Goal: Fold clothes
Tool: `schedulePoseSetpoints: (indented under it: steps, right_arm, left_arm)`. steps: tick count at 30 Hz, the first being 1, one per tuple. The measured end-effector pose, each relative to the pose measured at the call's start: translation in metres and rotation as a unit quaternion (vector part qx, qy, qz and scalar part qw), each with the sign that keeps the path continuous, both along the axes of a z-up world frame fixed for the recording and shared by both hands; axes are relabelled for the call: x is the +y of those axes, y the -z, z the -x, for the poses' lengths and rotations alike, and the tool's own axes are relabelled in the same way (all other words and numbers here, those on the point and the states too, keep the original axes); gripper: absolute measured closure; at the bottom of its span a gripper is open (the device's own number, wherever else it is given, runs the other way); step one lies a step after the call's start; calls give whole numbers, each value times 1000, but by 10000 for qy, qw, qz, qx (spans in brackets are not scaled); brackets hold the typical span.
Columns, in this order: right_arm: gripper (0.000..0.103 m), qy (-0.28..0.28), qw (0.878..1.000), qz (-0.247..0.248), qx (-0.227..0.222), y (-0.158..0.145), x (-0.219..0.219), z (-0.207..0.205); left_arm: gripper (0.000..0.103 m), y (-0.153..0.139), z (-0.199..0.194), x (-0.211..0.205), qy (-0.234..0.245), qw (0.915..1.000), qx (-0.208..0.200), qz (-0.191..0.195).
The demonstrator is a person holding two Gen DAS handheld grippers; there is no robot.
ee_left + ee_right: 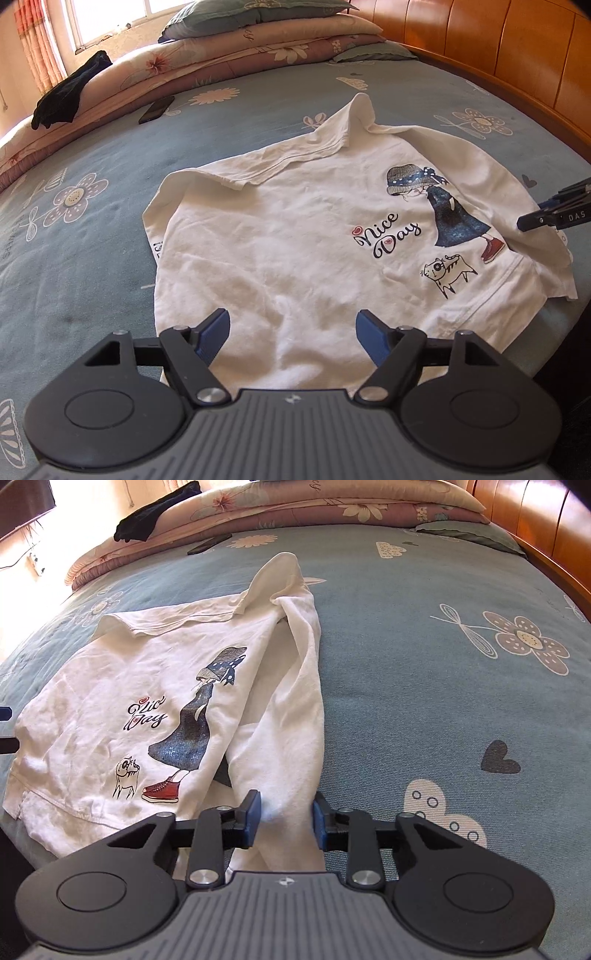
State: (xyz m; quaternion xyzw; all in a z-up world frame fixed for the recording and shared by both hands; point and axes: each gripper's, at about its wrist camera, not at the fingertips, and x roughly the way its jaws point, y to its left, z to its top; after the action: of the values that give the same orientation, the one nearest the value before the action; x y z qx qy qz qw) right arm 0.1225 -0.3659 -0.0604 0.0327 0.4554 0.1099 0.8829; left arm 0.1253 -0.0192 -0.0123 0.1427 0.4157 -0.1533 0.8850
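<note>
My left gripper (293, 334) hangs with its blue-padded fingers spread wide over the near edge of the white cotton long-sleeved shirt (295, 236), nothing between them; whether the tips touch the cloth I cannot tell. The shirt lies spread on the grey-blue flower-patterned bedsheet (92, 229), print side up: a girl in a hat and dark blue dress with red shoes, a small outlined cat beside her, and the words "Nice Day" in script. One sleeve lies folded across the far part of the shirt's body.

My right gripper (286, 814) sits at the shirt's other side. Its fingers are parted, less widely than the left pair, and a bunched length of the white sleeve (295, 686) runs down between them. The pads stand close on either side of the cloth, but I cannot tell whether they press it. This sleeve trails loosely along the shirt's edge towards me, rumpled and partly lifted over the body. In the left wrist view the right gripper's tip shows at the far right, over the shirt's edge near the red shoes.

Further off, a black phone (156, 109) lies flat on the sheet near a stack of pink floral quilts (221, 48), a dark crumpled garment (70, 92) draped on them. An orange wooden headboard (498, 48) curves along the right.
</note>
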Motion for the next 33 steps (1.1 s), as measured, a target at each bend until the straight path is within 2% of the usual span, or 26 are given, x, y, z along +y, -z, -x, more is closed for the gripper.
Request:
schedulePoseSetpoints:
  steps: [2, 6, 13, 23, 28, 33]
  right_arm:
    - [96, 28, 9998, 187, -65, -2, -1, -1]
    - [97, 263, 9980, 529, -207, -17, -11, -8]
    - [98, 998, 9893, 985, -409, -48, -53, -42]
    - [98, 1843, 9645, 1859, -341, -67, -108, -116]
    - [99, 2077, 9459, 2462, -383, -70, -126, -155]
    - [99, 2414, 9305, 2728, -375, -74, -148, -194]
  left_arm:
    - [27, 2, 0, -3, 26, 10000, 17, -91]
    - [27, 4, -1, -11, 109, 9998, 19, -176]
    - [27, 7, -11, -20, 162, 9996, 65, -199]
    - [27, 15, -27, -22, 63, 9994, 190, -268]
    - [27, 20, -37, -23, 28, 9992, 256, -302]
    - [27, 26, -47, -26, -7, 9992, 299, -267]
